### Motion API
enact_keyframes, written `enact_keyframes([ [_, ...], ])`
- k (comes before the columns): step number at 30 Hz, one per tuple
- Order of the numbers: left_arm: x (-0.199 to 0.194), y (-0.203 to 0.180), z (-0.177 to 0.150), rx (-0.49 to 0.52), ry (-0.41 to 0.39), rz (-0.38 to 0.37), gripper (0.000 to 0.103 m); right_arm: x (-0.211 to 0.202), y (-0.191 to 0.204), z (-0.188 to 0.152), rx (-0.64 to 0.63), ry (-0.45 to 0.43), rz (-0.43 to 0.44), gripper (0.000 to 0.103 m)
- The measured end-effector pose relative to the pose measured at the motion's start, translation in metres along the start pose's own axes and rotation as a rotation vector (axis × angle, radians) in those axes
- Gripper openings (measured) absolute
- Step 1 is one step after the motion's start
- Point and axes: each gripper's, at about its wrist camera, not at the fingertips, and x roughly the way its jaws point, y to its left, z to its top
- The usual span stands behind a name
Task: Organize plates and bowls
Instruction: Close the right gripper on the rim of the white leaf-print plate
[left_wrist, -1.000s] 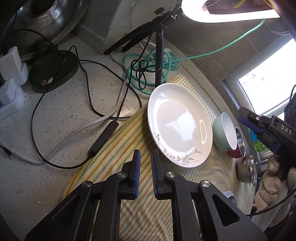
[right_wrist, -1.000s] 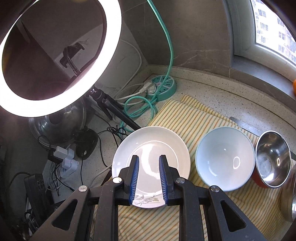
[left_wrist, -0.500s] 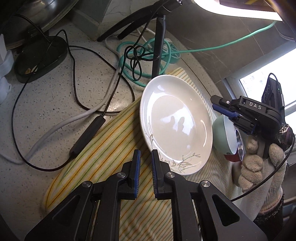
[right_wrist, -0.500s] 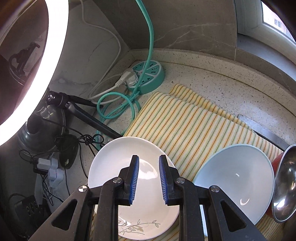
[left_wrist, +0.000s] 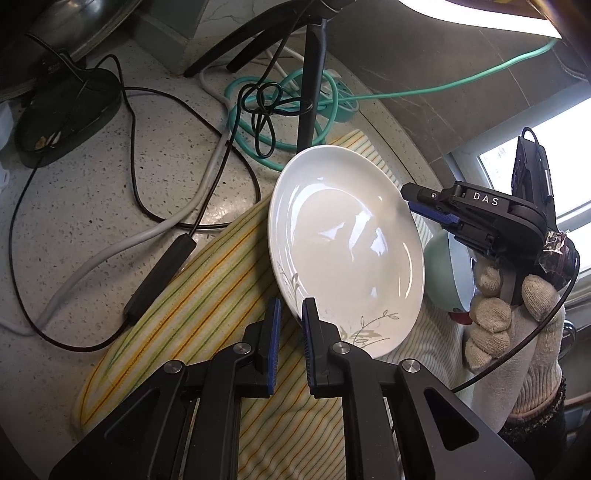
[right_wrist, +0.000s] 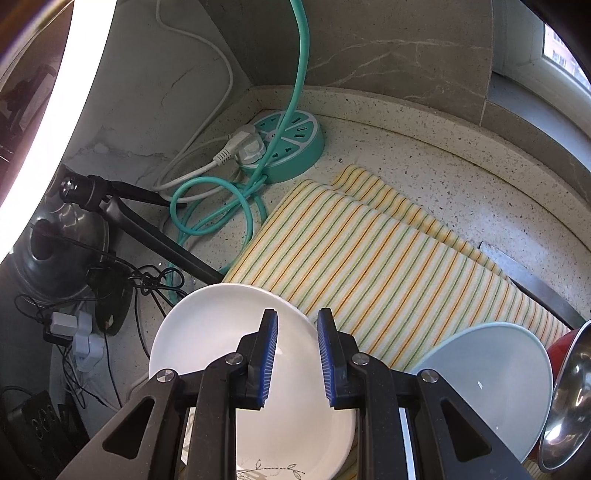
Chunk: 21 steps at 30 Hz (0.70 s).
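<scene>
the white plate (left_wrist: 347, 251) lay on the striped cloth (left_wrist: 207, 295) just ahead of the left gripper (left_wrist: 289, 314). its near rim, painted with grey sprigs, passed right at the tips of the left fingers (left_wrist: 274, 325), which stood narrow with only a slim gap between them. whether that rim sat inside the gap or just past it could not be told from this angle. no pad was seen pressing on the plate.

from the right wrist view the plate (right_wrist: 221, 332) lay directly under and ahead of the right gripper (right_wrist: 297, 332). the right fingers (right_wrist: 271, 343) were a little apart and held nothing, with the plate's far rim and the striped cloth (right_wrist: 369, 266) showing through the gap. in the left wrist view the right gripper (left_wrist: 417, 205) reached in over the plate's far right edge, carried by a gloved hand (left_wrist: 509, 317).

to the right of the right fingers sat a pale blue bowl (right_wrist: 491, 384), empty, beside the plate on the cloth. further right again a steel bowl (right_wrist: 569, 398) rested inside a red bowl (right_wrist: 561, 343), both at the frame edge. the plate itself carried nothing.

beyond the fingers, past the cloth on the speckled tabletop (right_wrist: 443, 177), a teal power strip (right_wrist: 295, 144) sat in the corner with its teal cable (right_wrist: 207, 206) looped beside it.
</scene>
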Motion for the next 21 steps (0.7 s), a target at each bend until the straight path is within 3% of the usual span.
enact_keyframes([
  [21, 0.009, -0.001, 0.005, -0.006, 0.016, -0.007, 0.01, 0.015, 0.0, 0.005, -0.076, 0.051, -0.016, 0.016],
])
